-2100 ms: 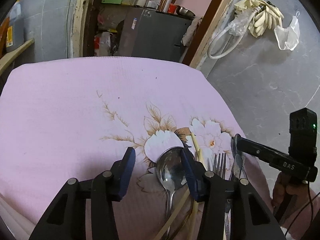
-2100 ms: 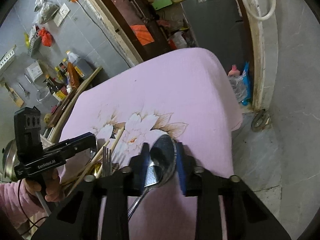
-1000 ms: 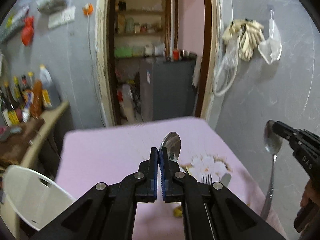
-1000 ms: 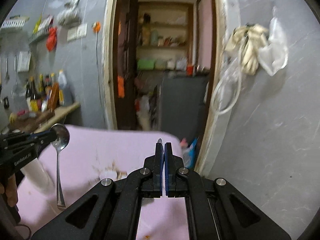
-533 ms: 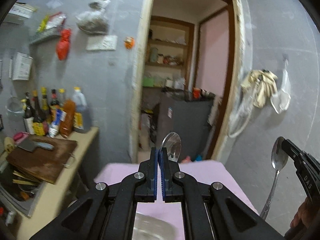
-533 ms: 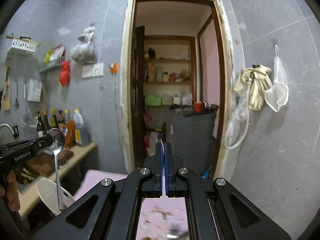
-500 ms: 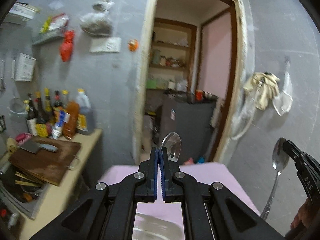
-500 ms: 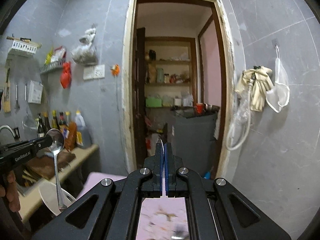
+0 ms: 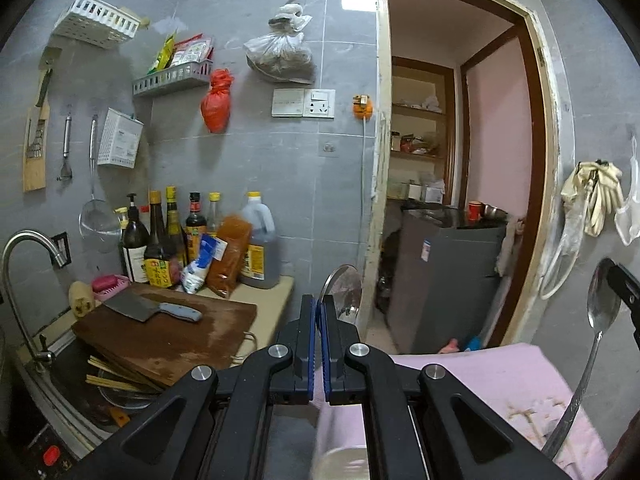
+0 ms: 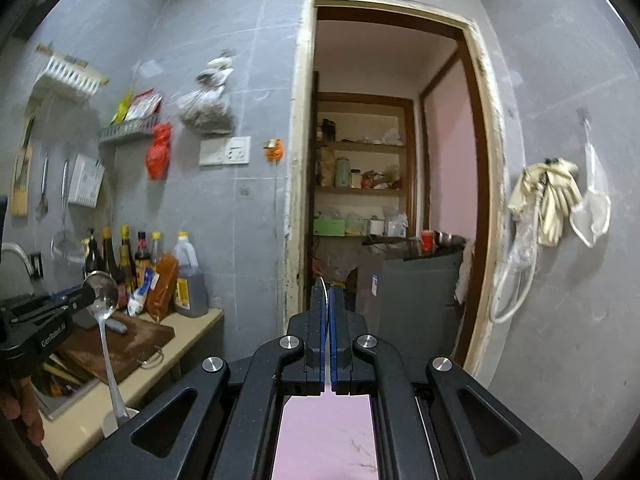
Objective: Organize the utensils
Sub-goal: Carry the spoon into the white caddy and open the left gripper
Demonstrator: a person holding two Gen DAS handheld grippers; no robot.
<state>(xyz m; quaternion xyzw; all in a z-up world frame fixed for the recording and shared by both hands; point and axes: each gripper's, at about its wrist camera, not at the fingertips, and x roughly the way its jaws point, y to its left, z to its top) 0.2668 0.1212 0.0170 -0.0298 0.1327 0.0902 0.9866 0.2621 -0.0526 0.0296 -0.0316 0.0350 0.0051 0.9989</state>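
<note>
My left gripper (image 9: 319, 308) is shut on a steel spoon (image 9: 344, 288); its bowl sticks up past the blue pads. In the right wrist view this same spoon (image 10: 105, 320) hangs handle down from the left gripper (image 10: 86, 294), over a white cup (image 10: 114, 420). My right gripper (image 10: 329, 300) is shut on a second spoon, seen edge-on as a thin rim (image 10: 322, 285). In the left wrist view that spoon (image 9: 592, 340) hangs from the right gripper (image 9: 612, 276) above the pink cloth (image 9: 500, 376). Both grippers are raised well above the table.
A wooden cutting board (image 9: 168, 332) with a cleaver (image 9: 152, 310) sits on the counter at left, by sauce bottles (image 9: 180, 240) and a sink tap (image 9: 24, 264). A white cup (image 9: 340, 462) stands below the left gripper. A doorway with a grey cabinet (image 9: 436, 280) is ahead.
Both grippers closed on spoons on the cloth and lifted them high. Over the last half second the left view swung left toward the counter and sink.
</note>
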